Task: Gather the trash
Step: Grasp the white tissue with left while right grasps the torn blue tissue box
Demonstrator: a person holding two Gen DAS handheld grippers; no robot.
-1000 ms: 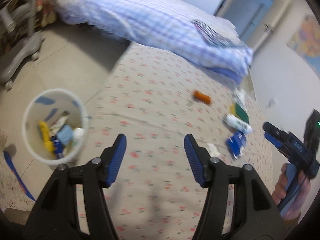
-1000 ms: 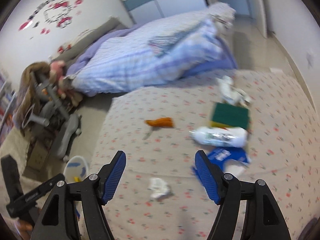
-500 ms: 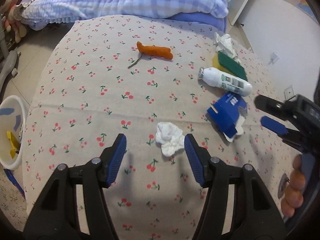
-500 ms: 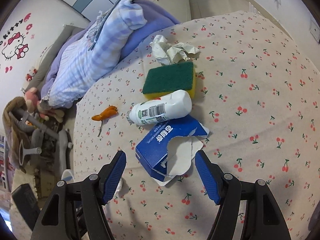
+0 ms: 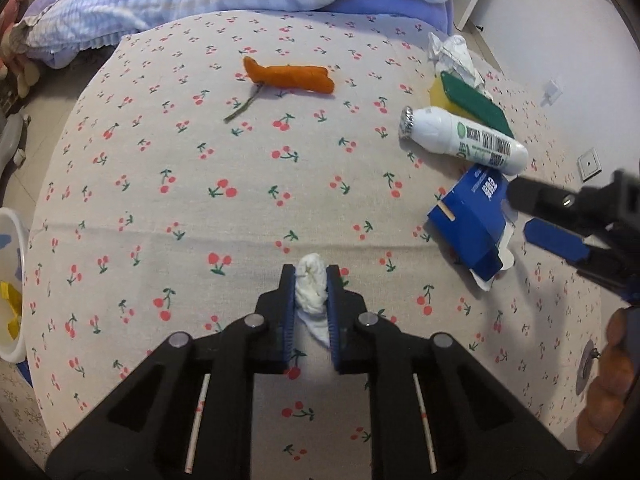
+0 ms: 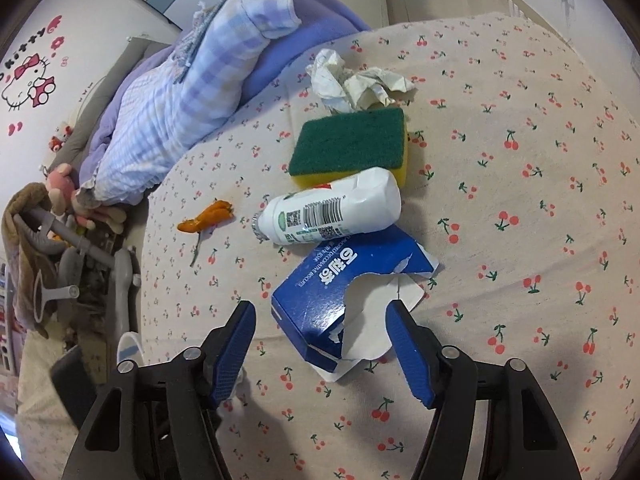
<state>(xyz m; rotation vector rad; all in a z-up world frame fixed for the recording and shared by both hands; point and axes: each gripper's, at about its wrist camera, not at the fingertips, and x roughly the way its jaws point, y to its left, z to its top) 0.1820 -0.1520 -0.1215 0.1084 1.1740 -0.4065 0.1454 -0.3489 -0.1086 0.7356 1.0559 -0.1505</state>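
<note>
Blue torn box (image 6: 340,304) lies touching white bottle (image 6: 332,214), beside green sponge (image 6: 352,140).

The round white plastic waste bin (image 5: 12,292) is cut off by the left wrist view's left edge, its yellow contents only partly visible. The crumpled white tissue's (image 5: 311,284) sides are hidden by blue pads. The person's hand (image 5: 612,380) is cropped at right.

A: Trash items on the cherry-print sheet?

B: 6. White tissue wad (image 5: 311,282), crumpled, at 6 o'clock. Torn blue carton (image 6: 344,292) at 3 o'clock, flap open. White bottle (image 6: 330,208) on its side, touching the carton. Green-and-yellow sponge (image 6: 352,142) flat beside it; crumpled paper (image 6: 352,80) beyond.

A: And the 6th?

B: Orange peel (image 5: 290,76) at 12 o'clock, apart.
</note>
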